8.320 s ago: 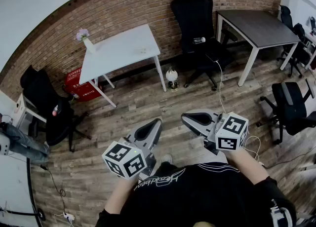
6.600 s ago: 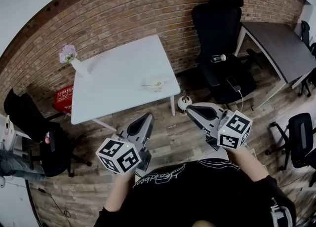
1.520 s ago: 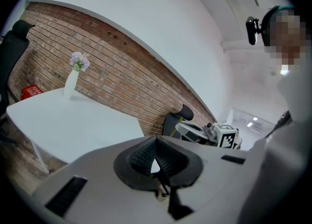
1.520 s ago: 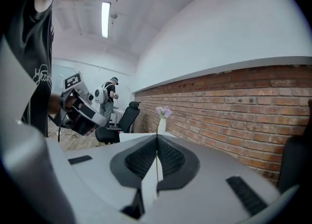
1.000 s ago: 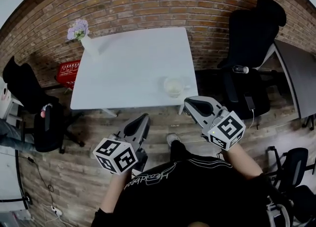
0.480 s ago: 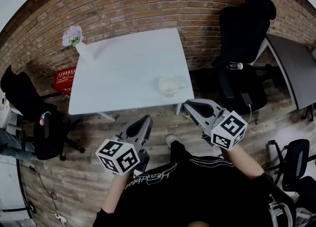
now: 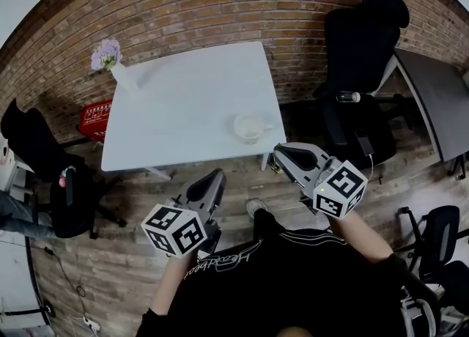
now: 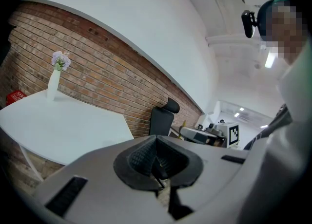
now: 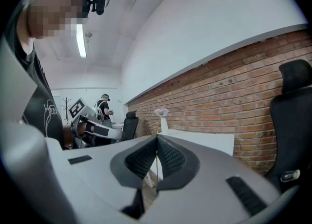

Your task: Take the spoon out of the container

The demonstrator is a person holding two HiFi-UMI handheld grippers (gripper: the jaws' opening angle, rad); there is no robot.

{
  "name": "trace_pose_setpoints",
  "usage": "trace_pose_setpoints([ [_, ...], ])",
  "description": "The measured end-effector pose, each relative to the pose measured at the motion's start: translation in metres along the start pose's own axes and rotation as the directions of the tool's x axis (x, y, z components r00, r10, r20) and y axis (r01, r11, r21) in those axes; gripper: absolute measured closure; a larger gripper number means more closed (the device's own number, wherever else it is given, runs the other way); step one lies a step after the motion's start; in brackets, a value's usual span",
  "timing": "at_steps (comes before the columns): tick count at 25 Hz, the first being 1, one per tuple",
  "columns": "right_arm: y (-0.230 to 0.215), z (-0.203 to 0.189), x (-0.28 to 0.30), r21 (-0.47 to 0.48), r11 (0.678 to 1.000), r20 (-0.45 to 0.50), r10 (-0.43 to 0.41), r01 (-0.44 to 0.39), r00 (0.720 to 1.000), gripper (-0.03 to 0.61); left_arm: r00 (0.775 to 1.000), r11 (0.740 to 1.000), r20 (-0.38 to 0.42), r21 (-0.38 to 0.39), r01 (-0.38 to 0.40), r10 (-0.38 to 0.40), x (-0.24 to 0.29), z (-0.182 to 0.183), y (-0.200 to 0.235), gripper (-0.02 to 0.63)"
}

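Note:
A small pale container (image 7: 249, 127) stands on the white table (image 7: 183, 108), near its front right corner. The spoon in it is too small to make out. My left gripper (image 7: 213, 177) hangs short of the table's front edge, over the wooden floor, and its pads meet with nothing between them (image 8: 156, 158). My right gripper (image 7: 281, 154) is just in front of the table's right corner, close to the container, and is also shut and empty (image 9: 157, 156). The container shows in neither gripper view.
A white vase of purple flowers (image 7: 111, 62) stands at the table's far left corner. A black office chair (image 7: 359, 72) stands to the right by the brick wall. Beyond it is a dark table (image 7: 440, 86). Another chair (image 7: 44, 174) and a red crate (image 7: 99, 117) are at the left.
The right gripper has rolled slightly. Both grippers stay shut and keep their places in front of the table. The head view has shifted a little.

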State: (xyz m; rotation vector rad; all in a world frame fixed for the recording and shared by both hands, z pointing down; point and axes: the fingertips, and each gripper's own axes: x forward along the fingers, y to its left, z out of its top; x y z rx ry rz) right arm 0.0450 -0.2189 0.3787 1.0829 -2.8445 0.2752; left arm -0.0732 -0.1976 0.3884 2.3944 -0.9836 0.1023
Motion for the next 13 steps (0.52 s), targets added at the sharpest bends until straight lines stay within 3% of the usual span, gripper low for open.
trace_pose_setpoints([
  [13,-0.014,0.009,0.010,0.002,1.000,0.012,0.001,-0.001,1.000,0.580,1.000,1.000,-0.010,0.013,0.008,-0.008,0.014,0.015,0.005,0.609],
])
